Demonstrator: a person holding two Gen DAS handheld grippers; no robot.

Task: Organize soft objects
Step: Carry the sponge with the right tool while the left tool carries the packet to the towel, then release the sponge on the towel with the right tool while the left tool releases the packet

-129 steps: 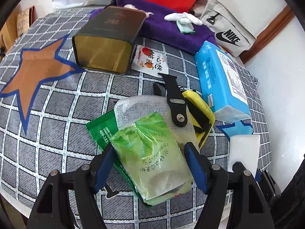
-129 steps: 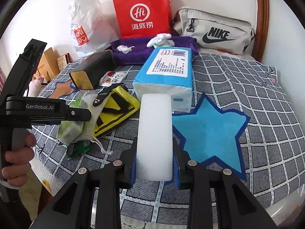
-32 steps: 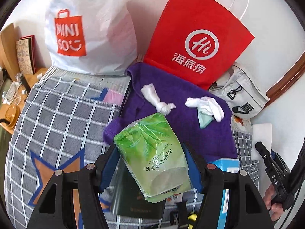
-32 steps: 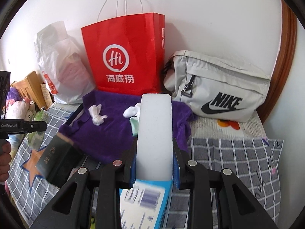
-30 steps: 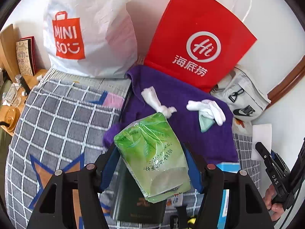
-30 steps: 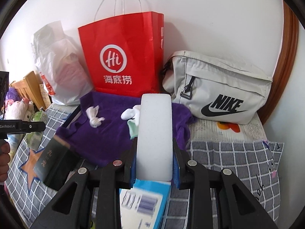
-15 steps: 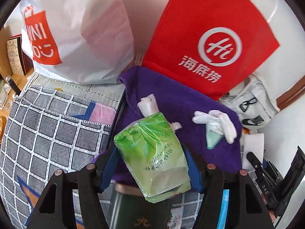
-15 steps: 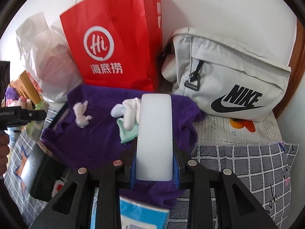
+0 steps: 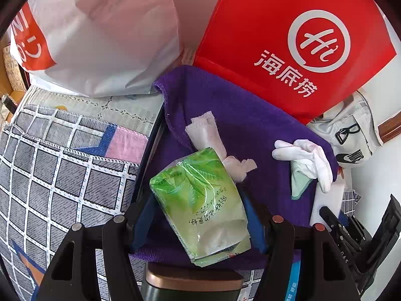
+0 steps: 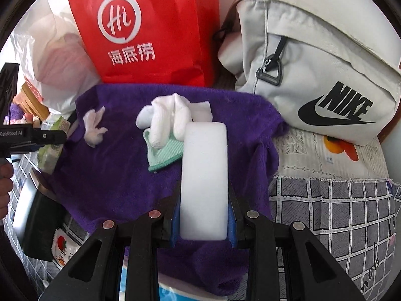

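The left gripper [image 9: 200, 215] pinches a green tissue pack [image 9: 200, 208], its long axis tilted, above the purple towel [image 9: 250, 130]. The right gripper [image 10: 203, 215] pinches a white sponge block [image 10: 204, 180] that points straight forward over this towel. Behind stand a red paper bag [image 10: 155, 30] and a grey bag [image 10: 313, 75], on a checked cloth [image 10: 338, 215].

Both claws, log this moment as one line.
left claw: grips green tissue pack | right claw: grips white sponge | both over purple towel

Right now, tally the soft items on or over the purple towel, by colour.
White: 3 (knotted wad, glove, sponge block in right gripper)
Green: 2 (tissue pack in left gripper, mint cloth)
Total: 5
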